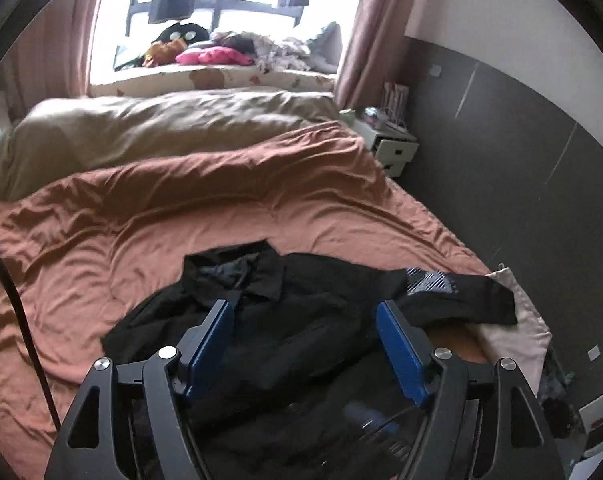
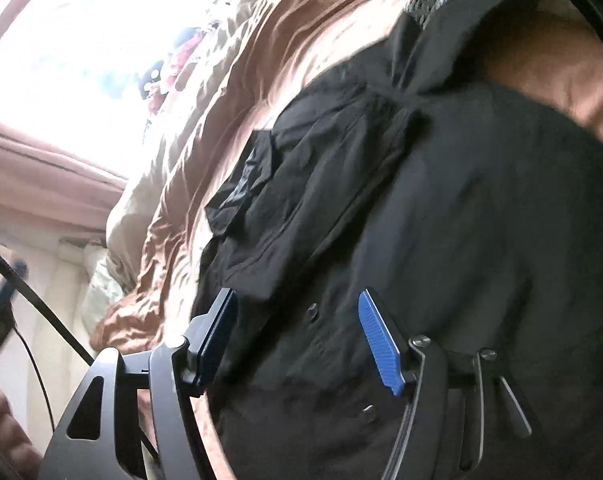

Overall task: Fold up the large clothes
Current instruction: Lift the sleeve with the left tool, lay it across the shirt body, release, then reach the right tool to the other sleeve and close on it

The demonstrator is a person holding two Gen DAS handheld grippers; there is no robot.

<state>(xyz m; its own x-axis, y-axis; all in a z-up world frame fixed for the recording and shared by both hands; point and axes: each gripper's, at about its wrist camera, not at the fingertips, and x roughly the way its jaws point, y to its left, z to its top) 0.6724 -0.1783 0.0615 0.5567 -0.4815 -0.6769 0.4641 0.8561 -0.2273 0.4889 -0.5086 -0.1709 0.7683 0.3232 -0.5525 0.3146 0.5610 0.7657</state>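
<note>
The left gripper (image 1: 305, 344) hangs released above the black shirt (image 1: 301, 320), which lies crumpled on the bed (image 1: 181, 220), collar farthest away. The right gripper (image 2: 297, 340), also released, hovers closer (over the button placket), nothing between its pads.

The left tool (image 1: 305, 312) points downward with its blue pads (image 1: 211, 340) spread wide apart, nothing pinched between them. The right tool (image 2: 297, 320) is rolled to one side, its jaws parted and its ribbed blue pads (image 2: 379, 344) clamping nothing.
</note>
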